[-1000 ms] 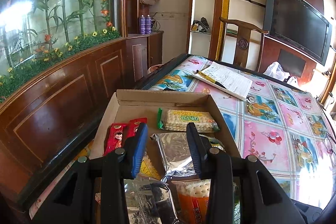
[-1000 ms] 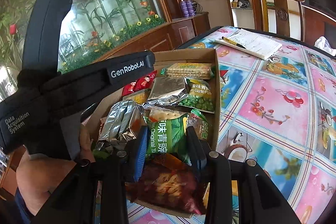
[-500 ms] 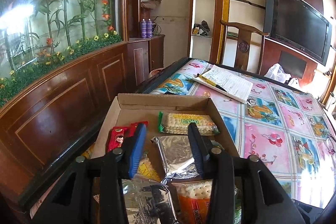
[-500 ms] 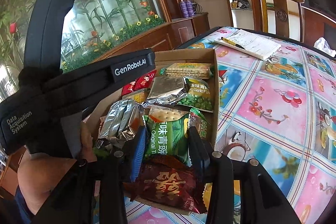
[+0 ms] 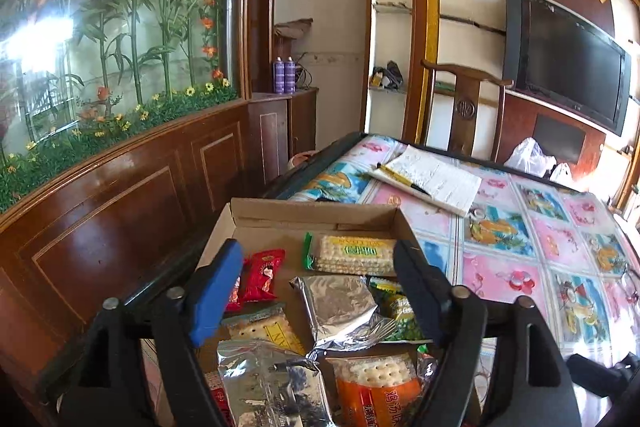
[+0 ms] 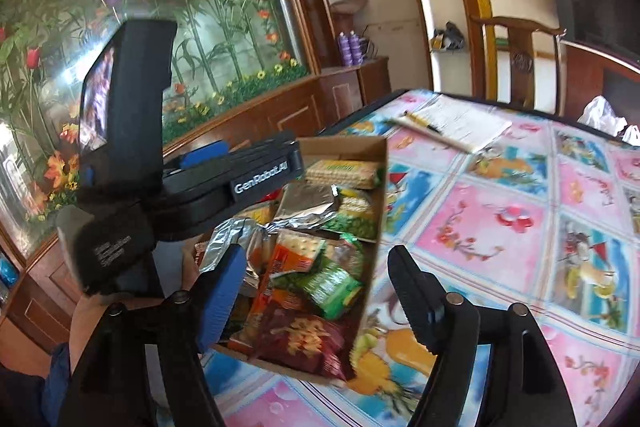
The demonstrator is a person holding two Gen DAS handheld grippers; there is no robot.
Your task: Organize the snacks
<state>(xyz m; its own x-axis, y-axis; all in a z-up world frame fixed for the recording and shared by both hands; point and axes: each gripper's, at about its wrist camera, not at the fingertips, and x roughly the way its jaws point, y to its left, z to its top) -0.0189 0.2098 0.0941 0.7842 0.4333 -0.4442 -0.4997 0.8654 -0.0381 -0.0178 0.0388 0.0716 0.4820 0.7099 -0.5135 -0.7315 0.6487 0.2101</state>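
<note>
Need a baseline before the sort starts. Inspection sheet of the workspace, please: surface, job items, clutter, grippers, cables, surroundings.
Surface: table under a cartoon-print cover.
Job's things: open cardboard box at the table's left edge, holding loose snack packs: cracker sleeve, red packets, silver foil pack, green pea bag.
Clutter: notepad with a pen on it.
Grippers: left gripper and right gripper over the box, jaws opening, nothing held.
Cables: nothing seen on the table.
Surroundings: wooden chair, TV, flower mural.
</note>
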